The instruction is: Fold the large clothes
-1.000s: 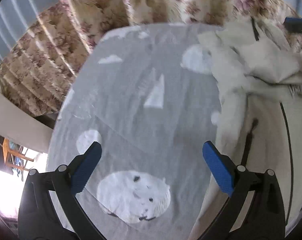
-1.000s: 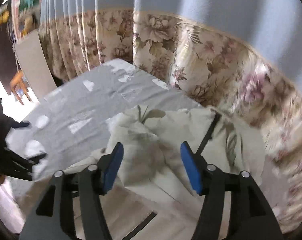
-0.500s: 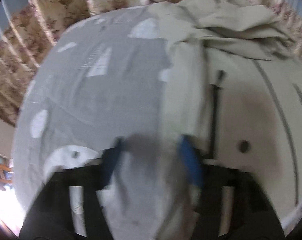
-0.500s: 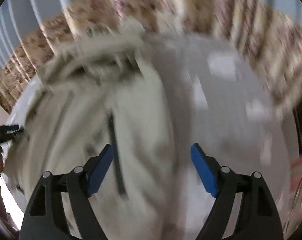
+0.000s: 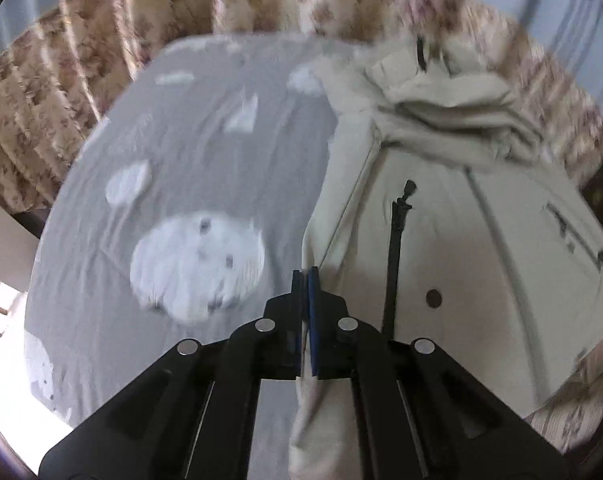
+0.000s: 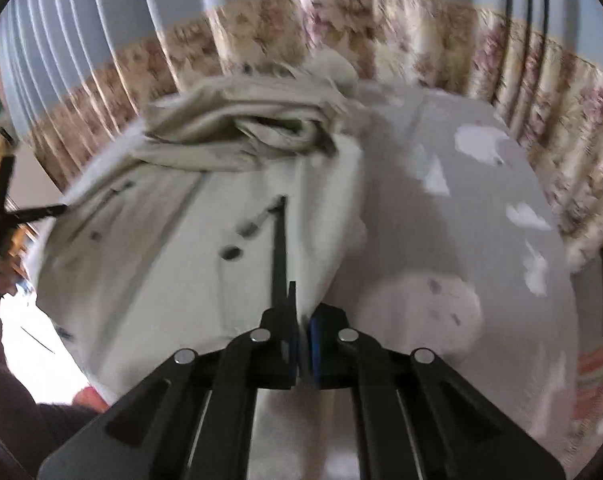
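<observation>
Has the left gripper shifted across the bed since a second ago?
Yes. The left gripper has moved off the grey sheet's white bear print to the cream jacket, at its edge, and shut on it.

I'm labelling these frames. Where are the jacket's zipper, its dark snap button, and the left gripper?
zipper [image 5: 393, 264], left wrist view, mid-length of the dark strip.
snap button [image 5: 433, 298], left wrist view, its centre.
left gripper [image 5: 306, 276], left wrist view, between the fingertips.

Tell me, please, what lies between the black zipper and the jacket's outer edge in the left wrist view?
Only plain cream jacket fabric with a faint seam; nothing lies on that strip between the zipper and the edge, where the left tongs are pinched shut on the cloth.
</observation>
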Tool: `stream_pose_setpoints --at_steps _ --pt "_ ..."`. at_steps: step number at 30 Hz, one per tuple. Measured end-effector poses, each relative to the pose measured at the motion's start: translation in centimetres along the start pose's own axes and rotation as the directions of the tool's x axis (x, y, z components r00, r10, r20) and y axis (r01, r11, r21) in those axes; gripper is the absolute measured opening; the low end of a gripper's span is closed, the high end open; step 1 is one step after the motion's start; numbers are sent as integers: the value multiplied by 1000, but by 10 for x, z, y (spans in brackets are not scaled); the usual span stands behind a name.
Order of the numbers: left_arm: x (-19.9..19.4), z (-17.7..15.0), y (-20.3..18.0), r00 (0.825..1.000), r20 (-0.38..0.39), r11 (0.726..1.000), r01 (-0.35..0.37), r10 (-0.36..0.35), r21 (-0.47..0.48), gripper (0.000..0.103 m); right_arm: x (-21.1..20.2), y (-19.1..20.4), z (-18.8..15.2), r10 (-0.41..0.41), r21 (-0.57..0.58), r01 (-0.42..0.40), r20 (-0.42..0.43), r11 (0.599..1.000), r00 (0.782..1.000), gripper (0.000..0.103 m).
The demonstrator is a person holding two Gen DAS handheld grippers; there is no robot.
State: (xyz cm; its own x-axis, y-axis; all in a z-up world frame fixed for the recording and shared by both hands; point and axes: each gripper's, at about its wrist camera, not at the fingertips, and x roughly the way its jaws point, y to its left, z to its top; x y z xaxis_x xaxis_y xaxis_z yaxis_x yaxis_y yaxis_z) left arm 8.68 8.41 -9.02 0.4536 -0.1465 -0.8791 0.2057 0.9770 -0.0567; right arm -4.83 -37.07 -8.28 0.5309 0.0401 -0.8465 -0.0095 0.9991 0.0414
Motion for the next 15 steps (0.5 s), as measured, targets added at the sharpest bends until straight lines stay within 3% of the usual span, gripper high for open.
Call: stream_pose_setpoints --at_steps 1,2,3,4,6,9,12,15 --pt "7 1 4 996 -8 996 -93 93 7 5 13 -5 -5 -30 -1 30 -59 1000 998 6" --pt "17 -1 8 970 -24 970 -239 240 33 5 24 -15 -10 -37 20 40 -100 999 994 12" --pt "26 -1 13 953 -54 954 -294 297 56 21 26 -20 -7 -27 39 31 -106 999 994 19" --pt "29 0 20 949 -71 951 -305 308 45 44 23 -27 -4 -12 65 19 -101 998 995 25" --pt "20 3 30 947 -44 948 -318 318 21 67 1 -35 11 -7 83 10 -31 996 1000 47" --pt "-2 28 29 933 41 934 -358 357 20 76 -27 -41 58 -66 59 60 99 996 993 56" --pt "-8 77 9 957 112 963 -269 266 14 79 -25 -26 125 -45 -14 49 207 999 977 57" --pt "9 135 -40 986 140 992 -98 87 74 81 1 -5 177 -11 -76 30 238 997 971 57"
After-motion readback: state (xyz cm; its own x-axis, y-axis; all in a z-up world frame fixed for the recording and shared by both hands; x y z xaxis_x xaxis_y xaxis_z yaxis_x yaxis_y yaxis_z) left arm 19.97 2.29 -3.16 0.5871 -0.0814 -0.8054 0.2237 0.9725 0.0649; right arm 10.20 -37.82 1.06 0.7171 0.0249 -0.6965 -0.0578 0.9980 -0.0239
